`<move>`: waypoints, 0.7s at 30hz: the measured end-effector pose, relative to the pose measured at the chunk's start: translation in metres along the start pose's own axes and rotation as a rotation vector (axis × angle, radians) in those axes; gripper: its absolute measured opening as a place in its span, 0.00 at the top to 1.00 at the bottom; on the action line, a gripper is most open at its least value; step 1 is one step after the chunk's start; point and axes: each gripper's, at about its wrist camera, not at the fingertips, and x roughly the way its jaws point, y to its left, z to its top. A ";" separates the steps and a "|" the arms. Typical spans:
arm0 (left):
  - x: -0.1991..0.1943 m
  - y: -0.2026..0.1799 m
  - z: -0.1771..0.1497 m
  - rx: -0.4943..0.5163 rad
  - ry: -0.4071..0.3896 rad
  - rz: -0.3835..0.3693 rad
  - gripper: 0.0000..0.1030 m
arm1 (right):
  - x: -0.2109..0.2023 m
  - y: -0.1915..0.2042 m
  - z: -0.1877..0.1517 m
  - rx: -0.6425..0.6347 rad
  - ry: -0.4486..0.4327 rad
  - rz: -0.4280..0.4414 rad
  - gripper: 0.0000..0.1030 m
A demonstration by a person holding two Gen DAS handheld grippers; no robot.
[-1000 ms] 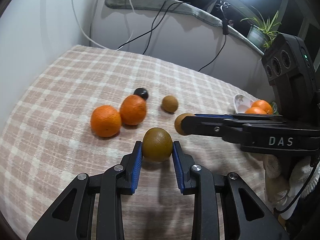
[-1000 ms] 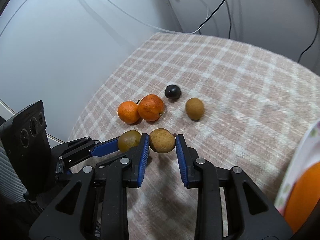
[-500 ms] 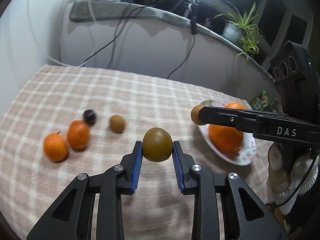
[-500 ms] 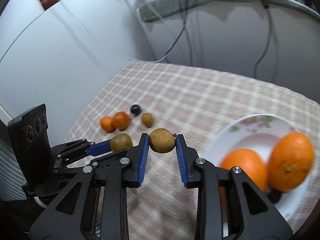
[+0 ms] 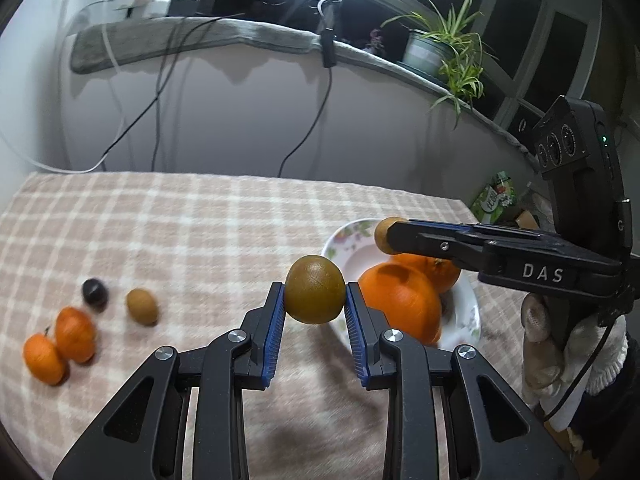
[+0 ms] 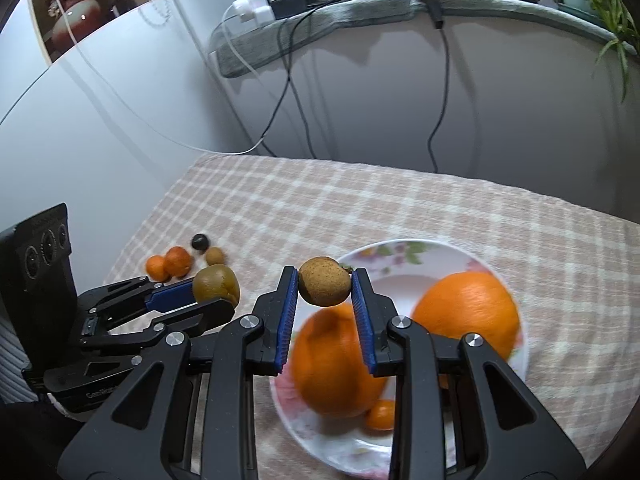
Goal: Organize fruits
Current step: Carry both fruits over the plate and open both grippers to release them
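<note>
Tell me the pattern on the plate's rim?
White plate with a floral print, green leaves and pinkish blooms; clearest in the right wrist view.

Desk cloth (image 5: 224, 240): checked, pale beige-pink and cream. Plate (image 6: 404, 252): white, printed with pink flowers and green leaves along the rim. Two large oranges (image 6: 468, 312) on the plate: bright orange; a smaller orange fruit (image 6: 380, 414) beside them, same colour. Left gripper (image 5: 315, 308): black body, blue ribbed pads (image 5: 276, 320), silver screws; fruit (image 5: 315, 295) between the jaws olive-brown. Right gripper (image 6: 325, 304): black, blue pads; fruit (image 6: 325, 286) between the jaws tan-brown, speckled. Two small mandarins (image 5: 60, 344) on the cloth: orange. Round fruit (image 5: 95, 294) near them: dark, almost black. Kiwi (image 5: 141, 306): dull brown. Wall (image 5: 240, 120): grey-white. Cables (image 5: 316, 120): black and white. Potted plant (image 5: 448, 44): green leaves, pale striped pot.
</note>
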 end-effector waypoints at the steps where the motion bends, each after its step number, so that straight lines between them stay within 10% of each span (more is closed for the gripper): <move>1: 0.003 -0.002 0.002 0.004 0.002 -0.005 0.73 | 0.000 -0.003 0.000 0.002 -0.001 -0.004 0.72; 21: 0.044 -0.018 0.025 0.021 0.047 -0.038 0.73 | 0.011 -0.035 0.010 0.007 0.016 -0.055 0.72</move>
